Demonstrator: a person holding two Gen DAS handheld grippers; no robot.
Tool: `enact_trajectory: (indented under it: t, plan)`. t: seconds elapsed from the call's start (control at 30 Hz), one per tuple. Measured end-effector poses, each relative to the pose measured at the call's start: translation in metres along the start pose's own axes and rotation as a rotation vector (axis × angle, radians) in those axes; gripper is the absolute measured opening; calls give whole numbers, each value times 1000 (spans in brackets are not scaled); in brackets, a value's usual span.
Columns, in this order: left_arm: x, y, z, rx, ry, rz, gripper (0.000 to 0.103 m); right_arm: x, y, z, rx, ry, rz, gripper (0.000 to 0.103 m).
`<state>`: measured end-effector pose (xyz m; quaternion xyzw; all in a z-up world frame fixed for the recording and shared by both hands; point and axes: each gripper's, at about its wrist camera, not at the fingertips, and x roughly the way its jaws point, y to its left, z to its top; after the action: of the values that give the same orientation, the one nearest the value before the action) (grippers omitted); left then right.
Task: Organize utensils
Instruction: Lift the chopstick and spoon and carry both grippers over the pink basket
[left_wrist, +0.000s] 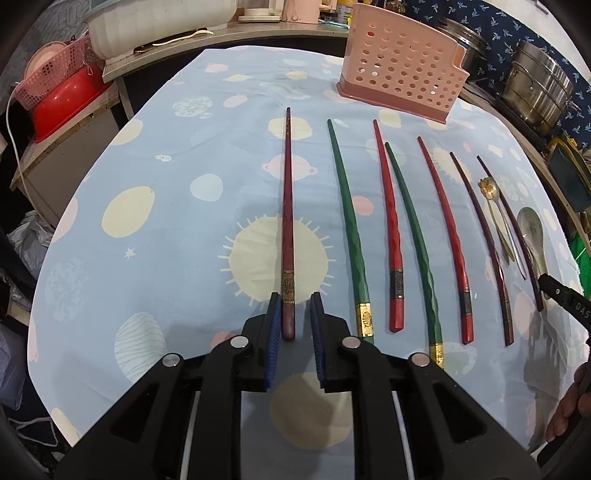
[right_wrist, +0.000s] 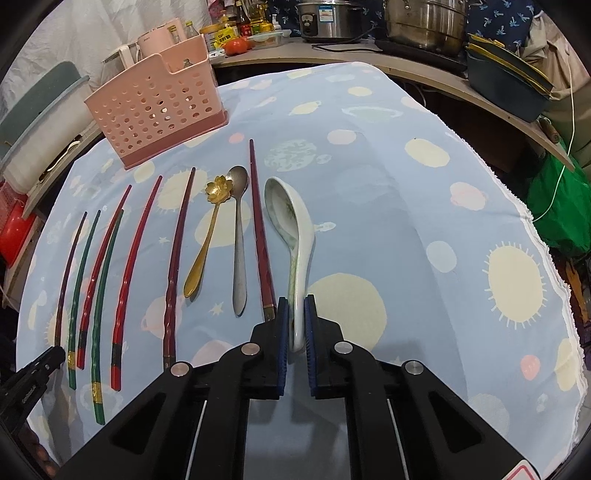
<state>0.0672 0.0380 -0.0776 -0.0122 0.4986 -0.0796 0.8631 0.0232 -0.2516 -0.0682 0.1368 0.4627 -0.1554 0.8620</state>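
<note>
On the planet-print cloth (right_wrist: 424, 206) lies a row of chopsticks and spoons, with the pink perforated holder (right_wrist: 159, 103) at 11 o'clock. The left gripper (left_wrist: 293, 306) straddles the maroon chopstick (left_wrist: 287, 221), its blue pads visibly clear of it. The right gripper (right_wrist: 296, 306) sits narrowly around the white ceramic spoon (right_wrist: 291, 229) handle, pads touching.

The cloth (left_wrist: 177, 229) is light blue with yellow suns and pink and white planets. The basket (left_wrist: 400, 70) is pink. The chopsticks are dark red (left_wrist: 287, 221), green (left_wrist: 347, 229) and bright red (left_wrist: 391, 221). The pads (left_wrist: 274, 321) are blue.
</note>
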Motion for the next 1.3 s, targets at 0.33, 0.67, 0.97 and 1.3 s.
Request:
enact_trajectory:
  t: [0.33, 0.67, 0.97, 1.3]
  plan:
    - [-10, 4, -1, 11, 22, -16, 7, -14, -1, 1, -8, -15, 11, 7]
    - [-60, 5, 19, 12, -93, -15, 7, -46, -4, 11, -9, -77, 29, 7]
    - [-96, -2, 58, 30, -200, -30, 7, -67, 1, 29, -26, -134, 45, 7]
    - [-116, -10, 92, 37, -280, -48, 7, -86, 10, 52, -48, -193, 70, 6]
